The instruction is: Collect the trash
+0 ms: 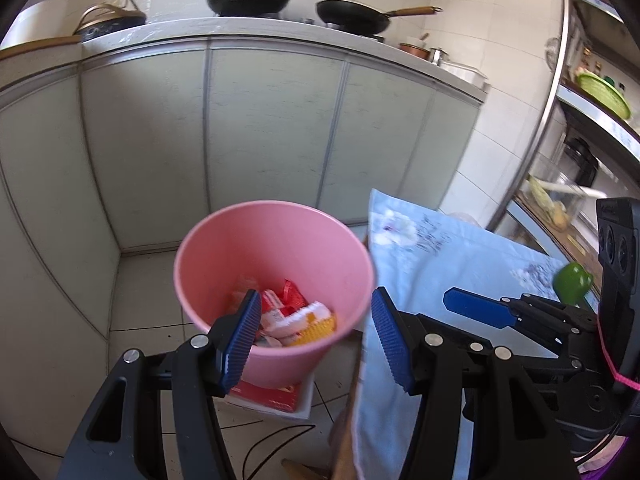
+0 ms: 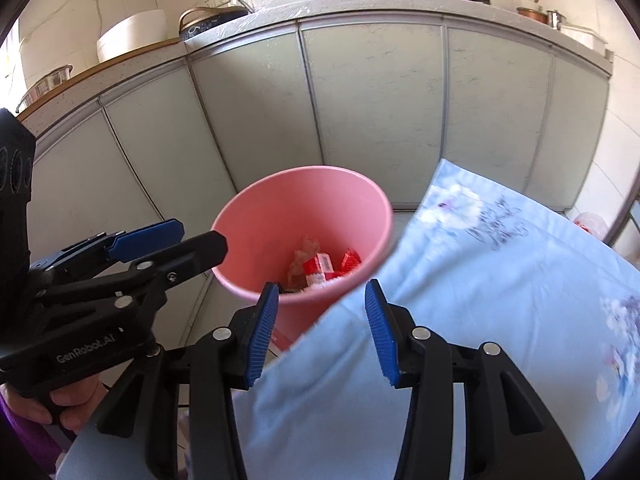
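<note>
The pink bin [image 1: 276, 280] stands on the tiled floor [image 1: 148, 292] just beside the edge of the blue floral cloth [image 1: 448, 280], with red and white wrappers [image 1: 288, 312] inside. Left gripper [image 1: 316, 340] and right gripper [image 2: 322, 332] both hang above it, jaws apart and holding nothing.

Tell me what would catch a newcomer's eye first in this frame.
The round pink plastic bin in the middle, standing on the tiled floor in front of the pale cabinet doors, with red and white wrappers at its bottom. To its right lies a light blue floral cloth. Both the left tool and the right tool hang open and empty near the bin's rim.
</note>
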Demonstrator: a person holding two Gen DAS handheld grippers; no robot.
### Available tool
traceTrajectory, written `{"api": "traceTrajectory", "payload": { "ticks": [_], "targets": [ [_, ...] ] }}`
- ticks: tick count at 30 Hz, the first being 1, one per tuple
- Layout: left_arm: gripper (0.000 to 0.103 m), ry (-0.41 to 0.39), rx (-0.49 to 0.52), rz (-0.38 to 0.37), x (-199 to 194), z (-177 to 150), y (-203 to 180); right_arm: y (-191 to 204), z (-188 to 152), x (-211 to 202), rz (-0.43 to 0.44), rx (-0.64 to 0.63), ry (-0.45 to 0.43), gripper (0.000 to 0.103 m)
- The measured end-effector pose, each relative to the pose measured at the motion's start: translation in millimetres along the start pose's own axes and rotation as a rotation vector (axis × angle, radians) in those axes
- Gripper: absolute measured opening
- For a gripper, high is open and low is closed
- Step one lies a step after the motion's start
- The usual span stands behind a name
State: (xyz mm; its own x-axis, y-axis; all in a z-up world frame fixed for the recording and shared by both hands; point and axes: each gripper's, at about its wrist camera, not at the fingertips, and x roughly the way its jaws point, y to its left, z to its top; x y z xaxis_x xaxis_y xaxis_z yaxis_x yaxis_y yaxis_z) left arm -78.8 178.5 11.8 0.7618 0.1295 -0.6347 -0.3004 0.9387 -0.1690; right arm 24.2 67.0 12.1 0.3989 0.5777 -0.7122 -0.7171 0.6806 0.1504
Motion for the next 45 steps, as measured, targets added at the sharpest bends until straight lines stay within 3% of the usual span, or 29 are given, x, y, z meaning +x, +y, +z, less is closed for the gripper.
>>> {"api": "traceTrajectory", "payload": {
  "ticks": [12, 24, 28, 45],
  "targets": [
    [0.057, 0.02, 0.08, -0.059, -12, -25, -52, -27, -45, -50, -0.118, 0.032, -0.044, 0.046],
    [0.057, 0.007, 0.06, 0.02, -20, -29, -69, -45, -58, -69, -0.178, 0.11, -0.098, 0.046],
    [0.057, 0.011, 0.053, 0.047, -20, -30, -71, -50, -64, -72, -0.196, 0.124, -0.1, 0.055],
    [0.057, 0.002, 0.093, 0.083, -19, -36, -84, -46, -75, -72, -0.255, 0.085, -0.098, 0.056]
  ]
}}
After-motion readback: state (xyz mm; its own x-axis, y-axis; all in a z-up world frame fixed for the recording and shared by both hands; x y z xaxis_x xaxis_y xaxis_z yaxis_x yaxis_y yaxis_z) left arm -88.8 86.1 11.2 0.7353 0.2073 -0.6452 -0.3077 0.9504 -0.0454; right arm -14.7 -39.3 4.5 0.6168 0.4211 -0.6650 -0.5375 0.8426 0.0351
